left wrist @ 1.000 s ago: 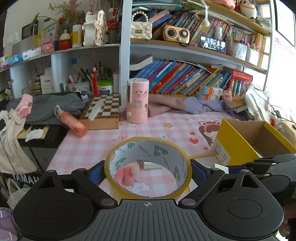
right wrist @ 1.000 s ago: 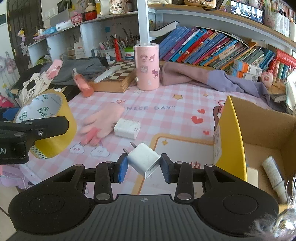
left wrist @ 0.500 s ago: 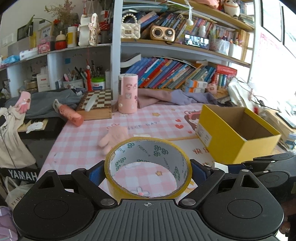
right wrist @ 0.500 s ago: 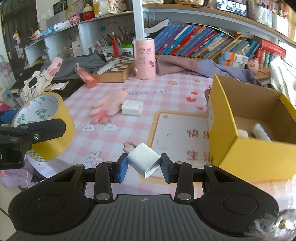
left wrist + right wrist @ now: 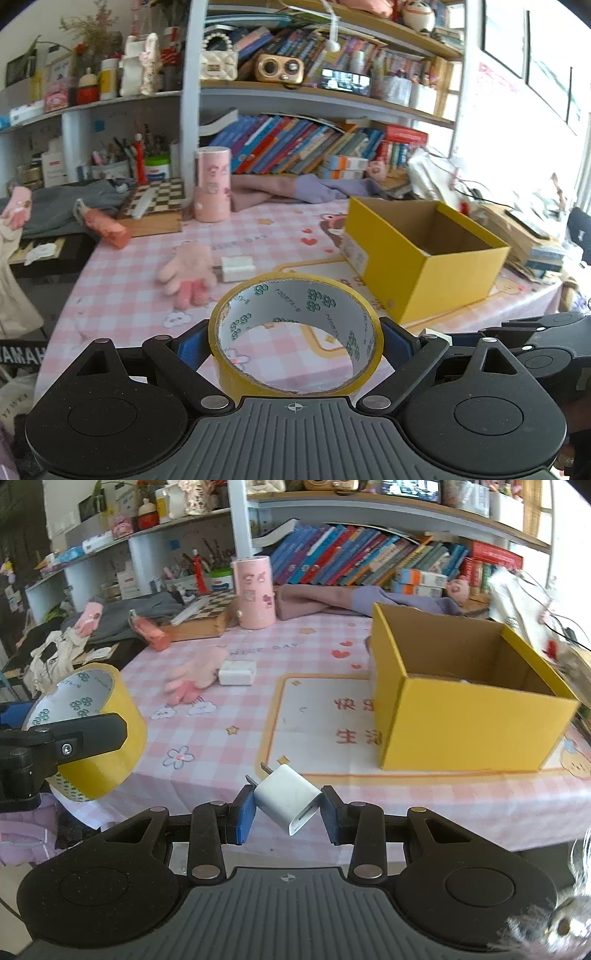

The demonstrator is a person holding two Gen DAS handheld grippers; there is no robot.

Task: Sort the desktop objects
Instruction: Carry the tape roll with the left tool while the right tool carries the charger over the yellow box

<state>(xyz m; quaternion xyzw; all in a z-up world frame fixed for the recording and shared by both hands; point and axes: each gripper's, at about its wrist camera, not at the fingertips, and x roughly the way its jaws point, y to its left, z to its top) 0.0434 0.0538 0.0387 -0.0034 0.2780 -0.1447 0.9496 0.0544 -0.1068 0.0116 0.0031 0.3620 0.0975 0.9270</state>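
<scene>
My left gripper (image 5: 295, 343) is shut on a roll of yellow tape (image 5: 295, 369), held off the front left edge of the desk; the roll also shows in the right wrist view (image 5: 99, 734). My right gripper (image 5: 288, 808) is shut on a white charger plug (image 5: 286, 797), held at the desk's front edge. An open yellow cardboard box (image 5: 469, 720) stands on the right of the desk (image 5: 417, 258). A pink glove (image 5: 195, 675) and a second white charger (image 5: 237, 672) lie on the pink checked cloth at centre left.
A pink cylinder (image 5: 255, 590) stands at the back with a chessboard (image 5: 207, 609), an orange bottle (image 5: 151, 631) and purple cloth (image 5: 332, 600) near it. Bookshelves rise behind. A stack of papers (image 5: 524, 236) lies right of the box.
Both grippers have drawn back and up from the desk with their loads. The box, glove and charger now look farther away and the whole desk front shows.
</scene>
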